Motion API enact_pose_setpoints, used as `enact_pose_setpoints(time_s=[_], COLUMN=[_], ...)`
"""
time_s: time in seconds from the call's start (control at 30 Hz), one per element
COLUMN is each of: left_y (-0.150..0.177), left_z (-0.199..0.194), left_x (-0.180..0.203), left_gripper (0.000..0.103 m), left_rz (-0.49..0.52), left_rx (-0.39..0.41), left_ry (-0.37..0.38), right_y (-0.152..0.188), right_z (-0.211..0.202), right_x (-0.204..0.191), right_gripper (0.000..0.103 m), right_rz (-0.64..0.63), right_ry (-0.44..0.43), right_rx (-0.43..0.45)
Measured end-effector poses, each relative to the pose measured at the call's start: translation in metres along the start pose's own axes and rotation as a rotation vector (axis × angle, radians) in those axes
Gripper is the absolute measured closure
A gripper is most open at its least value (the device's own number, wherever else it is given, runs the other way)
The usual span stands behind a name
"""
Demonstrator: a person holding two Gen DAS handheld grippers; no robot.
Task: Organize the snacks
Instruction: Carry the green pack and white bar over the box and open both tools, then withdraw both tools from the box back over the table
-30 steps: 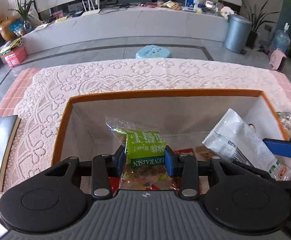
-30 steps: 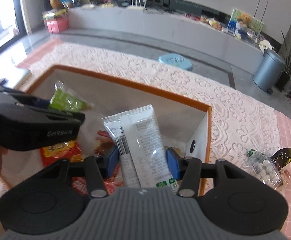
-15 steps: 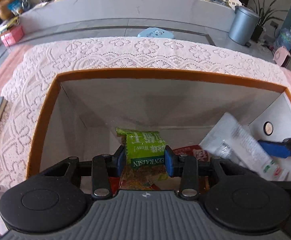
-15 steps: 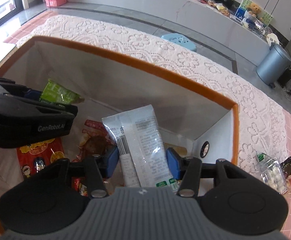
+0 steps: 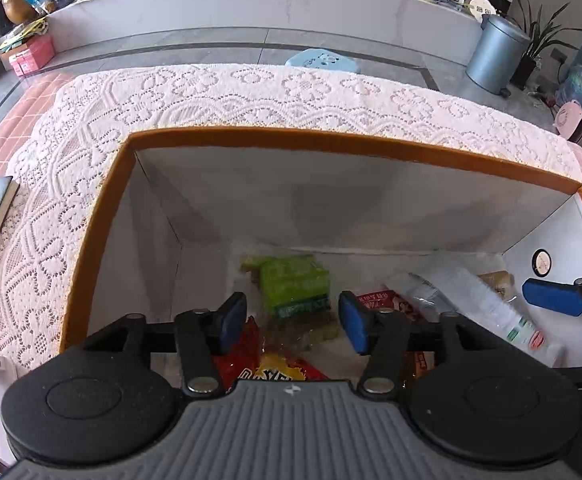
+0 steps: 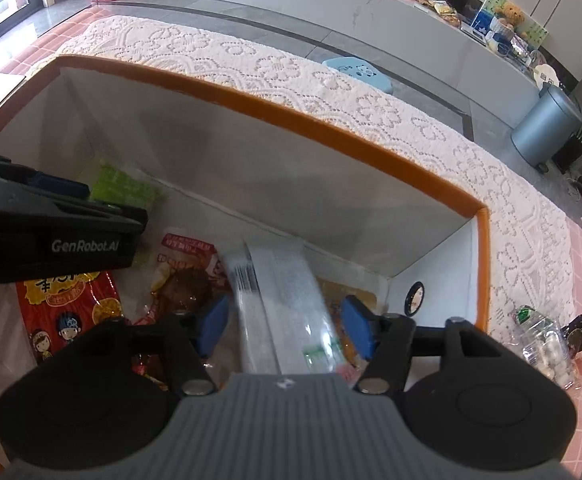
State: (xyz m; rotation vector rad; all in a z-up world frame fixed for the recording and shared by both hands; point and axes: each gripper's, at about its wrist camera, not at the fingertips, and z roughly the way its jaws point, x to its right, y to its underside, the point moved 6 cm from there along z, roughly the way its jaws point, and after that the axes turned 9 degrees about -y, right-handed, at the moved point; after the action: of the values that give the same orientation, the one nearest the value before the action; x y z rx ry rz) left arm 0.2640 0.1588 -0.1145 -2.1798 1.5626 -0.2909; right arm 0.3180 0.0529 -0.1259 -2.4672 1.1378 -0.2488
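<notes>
Both claws opening over the orange-rimmed storage box [image 5: 331, 142], each snack packet let go inside it.

Left claw [image 5: 293, 322] spreading, pads clear of the green raisin packet [image 5: 294, 286] blurred just beyond the tips, above a red snack bag [image 5: 247, 354]. Right claw [image 6: 285, 326] spreading too, white wrapper [image 6: 287, 300] loose between the blue pads, barcode at its upper end, print blurred. "GenRobot.AI" readable on the left claw's side. Outside the box, on the lace-covered bench [image 6: 411, 120], a clear packet of white candies [image 6: 547, 346].
</notes>
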Motion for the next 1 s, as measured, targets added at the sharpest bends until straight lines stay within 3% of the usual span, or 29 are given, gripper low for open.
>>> enact_pose_setpoints(time_s=[0.13, 0.23, 0.3, 0.57, 0.77, 1.0], left_y=[-0.003, -0.004, -0.004, 0.005, 0.009, 0.029], left_z=[-0.007, -0.022, -0.031, -0.077, -0.103, -0.124], left_x=[-0.005, -0.004, -0.004, -0.009, 0.0, 0.034], left_gripper=[0.03, 0.025, 0.024, 0.022, 0.021, 0.02], left_rz=[0.002, 0.012, 0.011, -0.053, -0.118, -0.003], left_rx=[0.017, 0.07, 0.111, 0.302, 0.387, 0.444], left_ry=[0.001, 0.004, 0.005, 0.03, 0.091, 0.09], right_y=[0.0, 0.003, 0.007, 0.033, 0.061, 0.099], right_z=[-0.01, -0.02, -0.028, -0.077, -0.115, -0.159], right_x=[-0.003, -0.002, -0.002, 0.001, 0.006, 0.033], right_gripper=[0.028, 0.025, 0.017, 0.016, 0.015, 0.009], right_rz=[-0.013, -0.012, 0.001, 0.088, 0.141, 0.222], right_ry=[0.008, 0.009, 0.015, 0.047, 0.096, 0.127], right_rx=[0.017, 0.041, 0.061, 0.238, 0.366, 0.482])
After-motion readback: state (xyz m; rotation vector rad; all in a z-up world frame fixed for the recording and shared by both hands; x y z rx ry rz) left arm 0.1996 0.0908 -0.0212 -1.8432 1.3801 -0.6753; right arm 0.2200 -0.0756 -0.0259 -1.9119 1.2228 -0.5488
